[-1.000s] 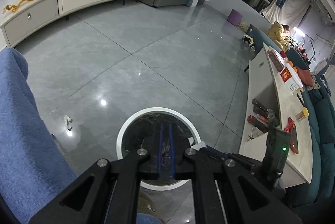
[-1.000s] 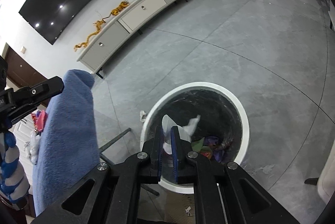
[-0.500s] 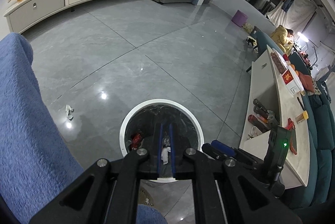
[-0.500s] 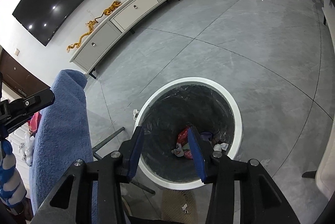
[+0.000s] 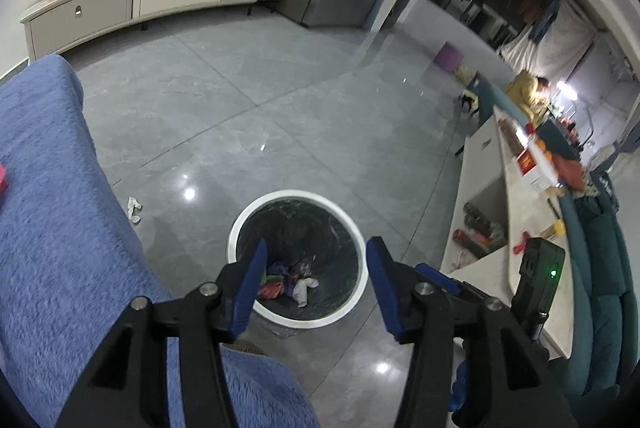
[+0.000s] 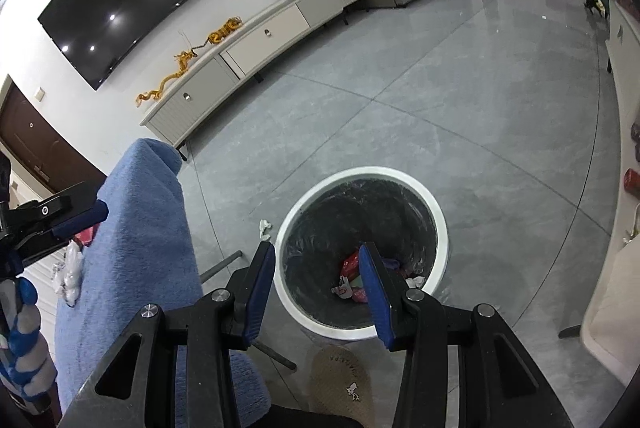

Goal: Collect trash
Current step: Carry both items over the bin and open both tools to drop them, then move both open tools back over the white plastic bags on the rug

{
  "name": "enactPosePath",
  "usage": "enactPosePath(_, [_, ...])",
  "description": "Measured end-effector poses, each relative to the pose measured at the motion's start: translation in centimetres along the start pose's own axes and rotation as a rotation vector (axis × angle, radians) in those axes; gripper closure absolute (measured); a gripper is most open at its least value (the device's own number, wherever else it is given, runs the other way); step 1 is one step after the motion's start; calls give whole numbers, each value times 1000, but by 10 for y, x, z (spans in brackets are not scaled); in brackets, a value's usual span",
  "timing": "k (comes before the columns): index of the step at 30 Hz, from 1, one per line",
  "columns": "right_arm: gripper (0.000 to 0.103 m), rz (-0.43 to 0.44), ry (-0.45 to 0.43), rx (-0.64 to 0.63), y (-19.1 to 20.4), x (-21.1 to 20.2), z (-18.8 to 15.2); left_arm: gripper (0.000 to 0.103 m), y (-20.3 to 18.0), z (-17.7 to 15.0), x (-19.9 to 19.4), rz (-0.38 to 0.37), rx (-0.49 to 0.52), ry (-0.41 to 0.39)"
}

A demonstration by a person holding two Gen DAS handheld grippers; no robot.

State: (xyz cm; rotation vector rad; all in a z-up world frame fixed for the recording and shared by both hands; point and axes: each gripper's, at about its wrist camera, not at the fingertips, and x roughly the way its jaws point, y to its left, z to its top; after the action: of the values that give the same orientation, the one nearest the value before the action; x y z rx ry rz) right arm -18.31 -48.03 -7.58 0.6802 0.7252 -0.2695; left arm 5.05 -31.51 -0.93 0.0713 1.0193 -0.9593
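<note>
A round white-rimmed trash bin (image 5: pixel 236 228) with a black liner stands on the grey floor; it also shows in the right wrist view (image 6: pixel 440 224). Crumpled white tissue (image 5: pixel 304 288) and red and coloured wrappers (image 6: pixel 350 264) lie at its bottom. My left gripper (image 5: pixel 316 284) is open and empty above the bin. My right gripper (image 6: pixel 320 288) is open and empty above the bin's near rim. A small white tissue scrap (image 5: pixel 134 208) lies on the floor left of the bin; it also shows in the right wrist view (image 6: pixel 265 228).
A blue towel-covered seat (image 5: pixel 52 228) is close at the left, with white scraps (image 6: pixel 70 272) on its far side. A long white table (image 5: pixel 516 228) with bottles and boxes is at the right. A slipper (image 6: pixel 340 384) lies near the bin. A TV cabinet (image 5: pixel 160 0) lines the far wall.
The right gripper opened and its white tissue dropped into the bin. The left gripper then opened too, with a white tissue now lying in the bin. Both grippers rose slightly.
</note>
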Motion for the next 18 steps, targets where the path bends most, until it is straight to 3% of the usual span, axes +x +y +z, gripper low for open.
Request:
enactPosePath(6, [61,4,-36,-58,30,-25,5,53,9,-11,-52,64,45,-111])
enactPosePath(12, [61,11,-63,-114,62,-44,7,53,47,-30,-108,115,-28,-250])
enactPosePath(18, [61,36,-90,-185,103,-59,11,53,89,-51,-148,162,-93,-286])
